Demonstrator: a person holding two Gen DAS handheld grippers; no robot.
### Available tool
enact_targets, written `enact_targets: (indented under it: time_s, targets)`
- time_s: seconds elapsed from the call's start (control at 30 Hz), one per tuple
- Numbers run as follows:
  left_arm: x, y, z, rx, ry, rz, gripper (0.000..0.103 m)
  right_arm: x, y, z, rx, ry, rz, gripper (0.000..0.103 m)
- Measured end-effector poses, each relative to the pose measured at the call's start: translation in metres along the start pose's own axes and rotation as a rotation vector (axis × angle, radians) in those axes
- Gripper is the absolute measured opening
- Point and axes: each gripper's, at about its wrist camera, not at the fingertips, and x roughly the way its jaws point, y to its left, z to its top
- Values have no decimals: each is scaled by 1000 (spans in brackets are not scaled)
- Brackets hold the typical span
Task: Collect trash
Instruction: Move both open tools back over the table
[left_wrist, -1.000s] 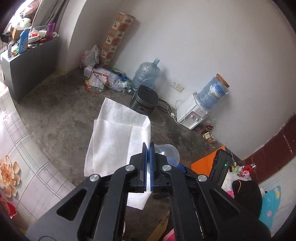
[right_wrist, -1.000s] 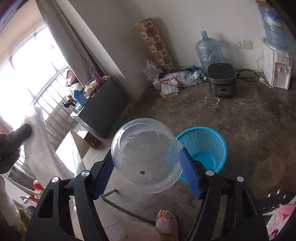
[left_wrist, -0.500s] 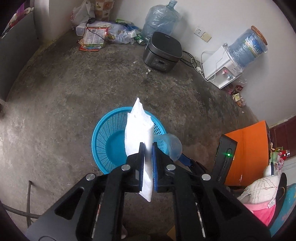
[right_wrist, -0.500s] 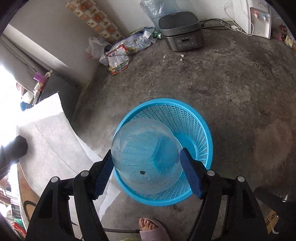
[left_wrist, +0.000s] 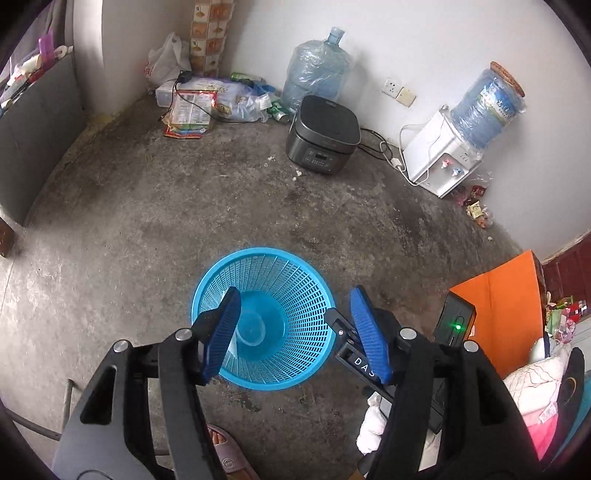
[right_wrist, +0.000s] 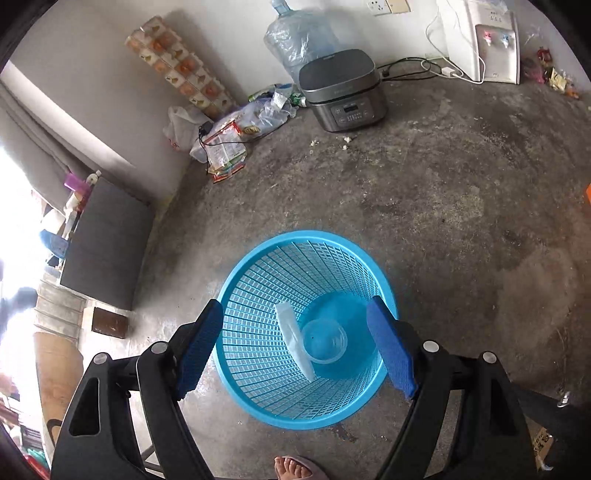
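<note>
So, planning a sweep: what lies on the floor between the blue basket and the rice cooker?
Bare concrete between blue basket and rice cooker, except white crumbs near the cooker; right wrist view.

Blue basket (right_wrist: 306, 413) stands alone on bare concrete floor (right_wrist: 461, 206), its mouth open upward with only a clear cup (right_wrist: 325, 345) and a white paper (right_wrist: 295, 341) low inside. Open floor on all sides. Rice cooker (right_wrist: 343, 92), water jug (right_wrist: 299, 40), dispenser (right_wrist: 487, 40) and bag pile (right_wrist: 225, 147) line the far wall, well apart. A sandalled foot (right_wrist: 295, 467) sits near the basket's near side.
</note>
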Motion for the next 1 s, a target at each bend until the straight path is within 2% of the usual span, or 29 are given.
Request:
enact_targets:
  time_s: [0.07,0.3,0.4,0.53,0.63,0.77,0.87,1.0]
  targets:
    - [-36,-13,0,38,-65,-13,65,-34,16,-1,-41,-73,21,79]
    - [-177,-36,-11,118,-272,-34,83,-155,91,-23,-292,-341,72,94]
    - [-242,-35,-29,148,-364,-14,86,-200,117,-38,-403,-455,84,96]
    - [-319,-18,-68,104,-475,22,91,-250,144,-61,-522,-563,152,96]
    - [-367,2,-105,52,-546,60,92,-275,164,-77,-593,-582,199,96]
    - [-420,27,-158,3,-628,160,94,-297,191,-99,-663,-569,269,96]
    - [-450,43,-198,-53,-674,223,94,-312,209,-116,-699,-557,335,96]
    - [-486,66,-251,-147,-726,295,94,-331,231,-139,-767,-564,380,96]
